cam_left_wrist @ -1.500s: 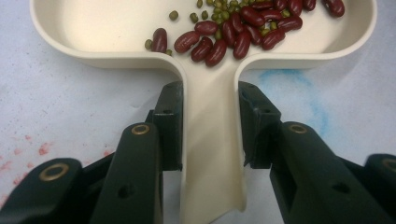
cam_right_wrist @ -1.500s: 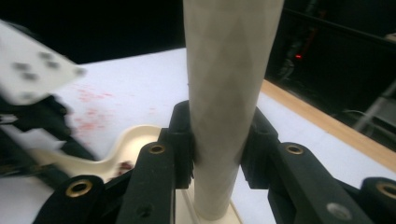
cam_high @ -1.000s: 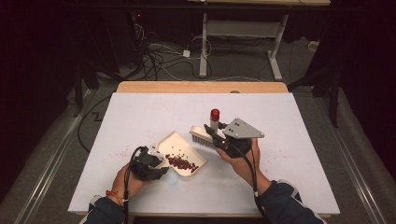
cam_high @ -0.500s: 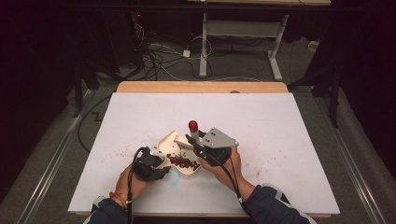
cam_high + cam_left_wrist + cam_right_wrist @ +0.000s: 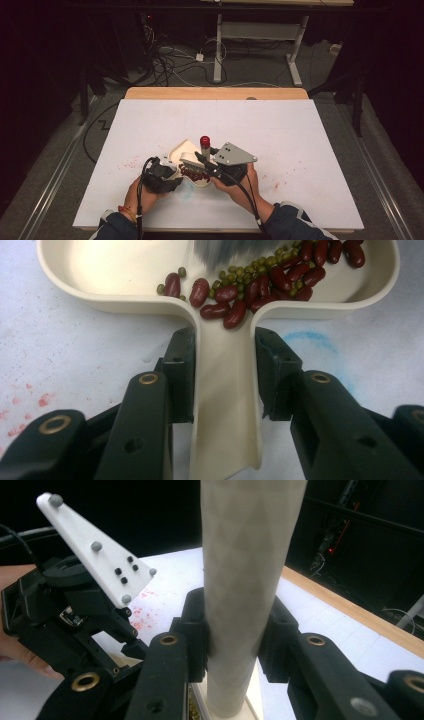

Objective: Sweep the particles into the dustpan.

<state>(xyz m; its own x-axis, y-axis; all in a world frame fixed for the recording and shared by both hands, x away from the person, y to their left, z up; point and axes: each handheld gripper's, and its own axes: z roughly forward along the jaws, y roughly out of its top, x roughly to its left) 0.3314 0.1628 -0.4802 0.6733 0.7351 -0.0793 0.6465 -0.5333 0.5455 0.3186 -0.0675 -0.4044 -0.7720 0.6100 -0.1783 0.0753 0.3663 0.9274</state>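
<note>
— What changed since a second ago?
— Your right gripper (image 5: 207, 162), clenched on the cream brush handle (image 5: 247, 580), swung left over the cream plastic dustpan (image 5: 120, 270).
— And the pan?
— Your left gripper (image 5: 225, 375) clamps its handle (kidney beans (image 5: 265, 285) and green mung beans inside), low on the red-speckled white table (image 5: 310, 145).

Lighting and image quality across the three views

High view: the white bench (image 5: 310, 150) is evenly lit from above, with dark surroundings, soft short shadows and a slightly grainy picture. Left gripper view: bright, diffuse light; the beans (image 5: 260, 282) are sharp, while the brush bristles (image 5: 225, 250) at the top edge are smeared by blur. Right gripper view: the pale handle (image 5: 247, 580), very close, is soft and out of focus against a black, underexposed background
</note>
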